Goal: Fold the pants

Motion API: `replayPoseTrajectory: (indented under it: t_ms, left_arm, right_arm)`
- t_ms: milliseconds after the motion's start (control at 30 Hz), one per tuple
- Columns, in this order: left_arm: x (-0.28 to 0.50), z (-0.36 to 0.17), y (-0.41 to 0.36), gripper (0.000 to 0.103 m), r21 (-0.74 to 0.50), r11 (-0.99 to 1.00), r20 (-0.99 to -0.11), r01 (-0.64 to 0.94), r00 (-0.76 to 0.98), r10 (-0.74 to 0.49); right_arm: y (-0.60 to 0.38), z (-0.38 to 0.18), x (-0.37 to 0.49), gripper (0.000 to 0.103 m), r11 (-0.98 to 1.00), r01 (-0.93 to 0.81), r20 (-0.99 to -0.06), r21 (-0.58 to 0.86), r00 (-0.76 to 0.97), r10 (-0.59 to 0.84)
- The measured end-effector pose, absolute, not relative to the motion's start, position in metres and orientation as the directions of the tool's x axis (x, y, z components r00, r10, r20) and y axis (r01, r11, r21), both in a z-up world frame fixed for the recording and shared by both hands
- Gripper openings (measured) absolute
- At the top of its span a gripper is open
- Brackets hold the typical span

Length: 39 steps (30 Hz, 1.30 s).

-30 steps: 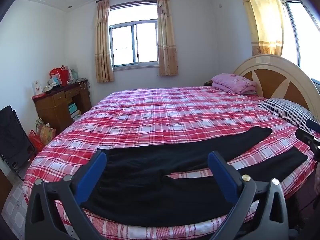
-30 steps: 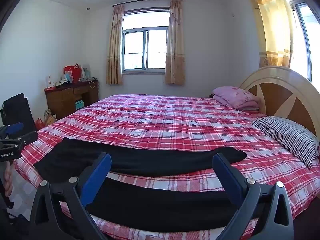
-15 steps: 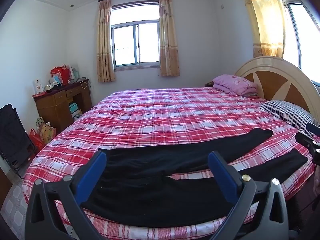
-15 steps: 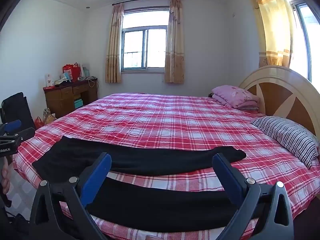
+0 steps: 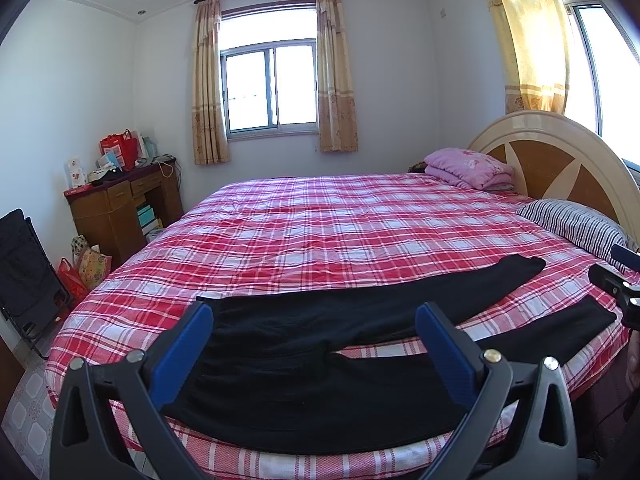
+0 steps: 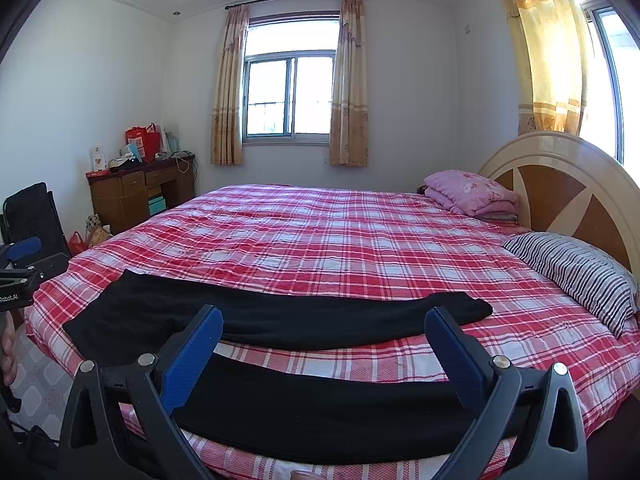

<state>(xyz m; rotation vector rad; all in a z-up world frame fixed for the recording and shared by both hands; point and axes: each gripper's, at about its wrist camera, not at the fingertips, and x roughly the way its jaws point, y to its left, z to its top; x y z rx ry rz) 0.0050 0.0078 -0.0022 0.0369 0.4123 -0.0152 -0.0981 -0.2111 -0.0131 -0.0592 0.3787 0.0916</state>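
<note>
Black pants [image 5: 304, 364] lie flat along the near edge of a bed with a red plaid cover [image 5: 340, 220], waist to the left, two legs spread apart toward the right. My left gripper [image 5: 314, 320] is open and empty, held above the waist end. My right gripper [image 6: 324, 324] is open and empty, held above the near leg [image 6: 320, 408]; the far leg [image 6: 304, 316] lies beyond it. Each gripper shows at the edge of the other's view: the right gripper [image 5: 616, 280] and the left gripper [image 6: 24, 268].
A striped pillow [image 5: 576, 224] and a folded pink blanket [image 5: 468, 168] lie by the round headboard [image 5: 560, 160] at right. A wooden desk [image 5: 116, 208] with clutter, bags [image 5: 84, 268] and a black folded chair [image 5: 28, 272] stand at left on the tiled floor.
Both grippers have shifted only slightly; the views have drifted a little. The pants have not moved.
</note>
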Motion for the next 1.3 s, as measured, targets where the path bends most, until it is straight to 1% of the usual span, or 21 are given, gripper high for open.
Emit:
replayPoseTrajectory:
  t_ms: [1300]
  left_arm:
    - [0.0075, -0.0044, 0.0072, 0.103, 0.028, 0.999, -0.402, 0.024, 0.916, -0.011]
  right_arm:
    - [-0.2079, -0.0124, -0.0993, 0.102, 0.993, -0.109, -0.381, -0.053, 0.921, 0.080]
